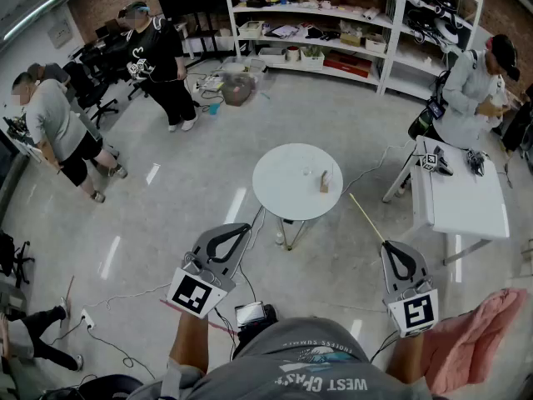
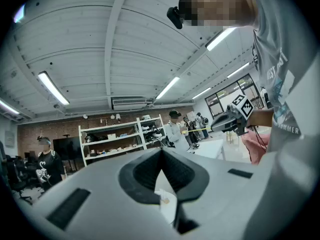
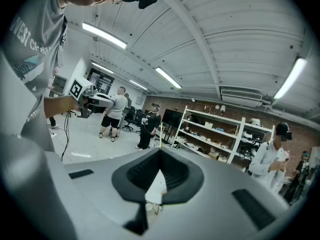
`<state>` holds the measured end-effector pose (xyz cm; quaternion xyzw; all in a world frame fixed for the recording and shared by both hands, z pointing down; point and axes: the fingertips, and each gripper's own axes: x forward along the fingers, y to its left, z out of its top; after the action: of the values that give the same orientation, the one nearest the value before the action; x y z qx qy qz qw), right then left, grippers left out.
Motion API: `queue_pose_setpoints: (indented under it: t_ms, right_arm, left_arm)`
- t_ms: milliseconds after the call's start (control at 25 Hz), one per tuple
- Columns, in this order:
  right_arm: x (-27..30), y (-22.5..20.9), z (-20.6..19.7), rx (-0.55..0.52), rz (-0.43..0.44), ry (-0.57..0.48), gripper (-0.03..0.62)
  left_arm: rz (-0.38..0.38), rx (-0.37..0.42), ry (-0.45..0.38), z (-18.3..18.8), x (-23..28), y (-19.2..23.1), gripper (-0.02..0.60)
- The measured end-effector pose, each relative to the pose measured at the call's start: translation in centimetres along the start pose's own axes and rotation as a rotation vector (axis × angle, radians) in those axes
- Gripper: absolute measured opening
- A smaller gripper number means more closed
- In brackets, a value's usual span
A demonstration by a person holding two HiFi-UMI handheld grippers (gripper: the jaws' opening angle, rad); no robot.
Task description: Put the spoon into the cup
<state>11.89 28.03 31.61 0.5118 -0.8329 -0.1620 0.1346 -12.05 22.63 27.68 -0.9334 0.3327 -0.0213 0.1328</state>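
A round white table [image 1: 287, 192] stands on the floor ahead of me. On its right part sits a small brown cup [image 1: 324, 182], with a tiny clear item [image 1: 306, 173] beside it. My right gripper [image 1: 385, 243] is shut on a long thin yellow spoon [image 1: 366, 217] that points up and left toward the table, well short of the cup. The spoon [image 3: 159, 134] rises from the closed tips of my right gripper [image 3: 160, 150]. My left gripper [image 1: 246, 226] is shut and holds nothing, and it hangs near the table's front edge. Below my left gripper's tip [image 2: 161, 150] the cup [image 2: 163, 200] shows.
A white rectangular table [image 1: 462, 202] stands to the right with a person [image 1: 470, 90] at it. Shelves [image 1: 333, 23] line the back wall. Two people [image 1: 54, 132] stand at the left and back left. Cables and a small device [image 1: 251, 313] lie on the floor near my feet.
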Motion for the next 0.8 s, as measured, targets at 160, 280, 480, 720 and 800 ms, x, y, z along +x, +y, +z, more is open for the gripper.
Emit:
queue_pose_setpoints:
  t_ms: [160,280,480,720,800]
  right_arm:
    - [0.3,-0.4,-0.4,0.011,0.001,0.008,0.003]
    - [0.7,-0.5,-0.4,0.012,0.001,0.005,0.003]
    - [1.4,-0.7,0.0,0.021,-0.001,0.015,0.003]
    - [2.5,-0.7,0.5,0.030,-0.005,0.012,0.003]
    - [2.8,-0.7,0.4,0.046,-0.013,0.011,0.003]
  left_arm:
    - [0.000,-0.004,0.004,-0.3,0.5,0.0,0.003]
    - [-0.001,-0.009,0.007,-0.7,0.9,0.3,0.004]
    - [-0.012,-0.018,0.011,-0.5,1.3,1.2,0.003]
    - [-0.021,-0.033,0.020,-0.9,1.8,2.2,0.003]
    - [-0.027,-0.036,0.018,-1.2,1.9,2.4,0.005]
